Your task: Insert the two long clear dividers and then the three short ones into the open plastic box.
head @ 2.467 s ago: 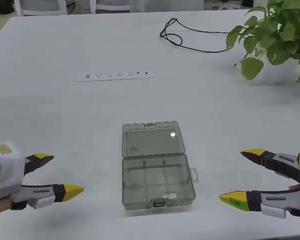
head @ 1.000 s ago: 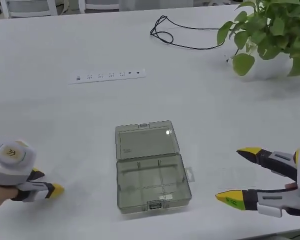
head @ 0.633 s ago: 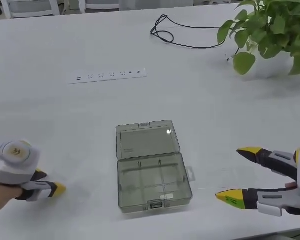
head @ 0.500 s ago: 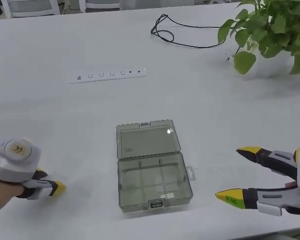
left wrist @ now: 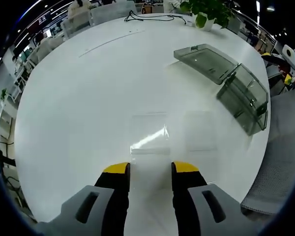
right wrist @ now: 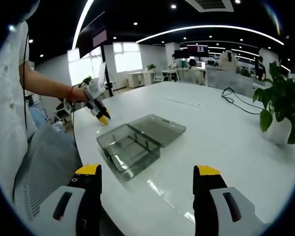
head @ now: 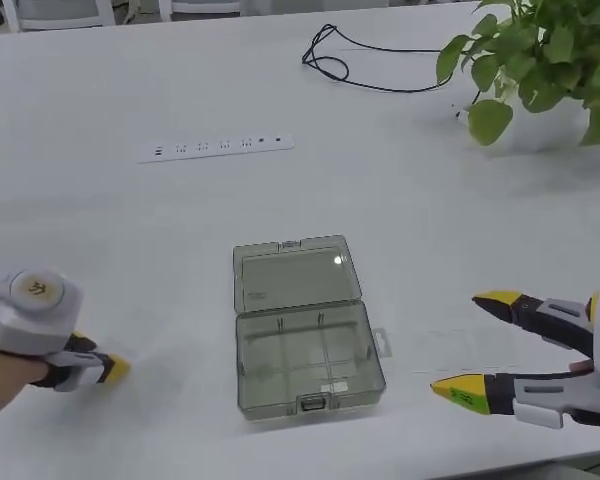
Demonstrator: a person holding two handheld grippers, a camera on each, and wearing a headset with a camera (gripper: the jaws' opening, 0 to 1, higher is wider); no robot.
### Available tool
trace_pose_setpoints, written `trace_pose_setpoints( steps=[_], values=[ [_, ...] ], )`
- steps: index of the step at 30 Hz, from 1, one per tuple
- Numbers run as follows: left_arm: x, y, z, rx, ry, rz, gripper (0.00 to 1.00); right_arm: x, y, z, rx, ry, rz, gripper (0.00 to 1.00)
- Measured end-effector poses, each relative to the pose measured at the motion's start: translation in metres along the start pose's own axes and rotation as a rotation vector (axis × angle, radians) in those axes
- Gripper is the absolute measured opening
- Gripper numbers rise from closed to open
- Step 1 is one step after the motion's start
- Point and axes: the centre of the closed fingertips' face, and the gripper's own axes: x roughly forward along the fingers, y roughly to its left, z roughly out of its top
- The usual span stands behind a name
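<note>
Dividers [left wrist: 148,129] lie flat on counter [head: 180,250], so left claw [left wrist: 150,167] hovers narrowly parted to pinch one; right claw [head: 456,343] gapes empty beside box [head: 310,360]

Left gripper [head: 110,370]: lower left; round white cap with a gold emblem, black fingers, yellow tips.
Right gripper [head: 460,342]: lower right; grey-white shells, black fingers, yellow tips, green mark.
Clothing: white shirt [right wrist: 10,98], red wristband [right wrist: 72,92].

The plastic box [head: 305,335] is smoky, see-through plastic with a glossy sheen. The desk [head: 130,230] is smooth, white and faintly reflective. Clear dividers [left wrist: 150,133] on it look like thin, glossy plastic.
</note>
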Motion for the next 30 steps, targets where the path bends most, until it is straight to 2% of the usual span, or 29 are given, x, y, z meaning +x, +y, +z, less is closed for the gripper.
trace_pose_setpoints(
  steps=[11, 17, 21, 26, 30],
  values=[
    [0.0, -0.006, 0.003, -0.019, -0.018, -0.02, 0.31, 0.002, 0.001, 0.0, -0.005, 0.005, 0.007, 0.76],
    [-0.006, -0.008, 0.009, -0.054, -0.062, -0.028, 0.3, 0.003, 0.001, 0.001, -0.013, 0.008, 0.013, 0.76],
    [-0.01, -0.009, 0.009, -0.067, -0.08, -0.029, 0.3, 0.005, -0.001, 0.002, -0.016, 0.006, 0.018, 0.75],
    [-0.018, -0.014, 0.011, -0.113, -0.122, -0.036, 0.3, 0.007, 0.001, 0.005, -0.024, 0.004, 0.027, 0.75],
    [-0.025, -0.02, 0.016, -0.123, -0.152, -0.041, 0.3, 0.009, 0.001, 0.01, -0.026, -0.003, 0.033, 0.74]
  ],
)
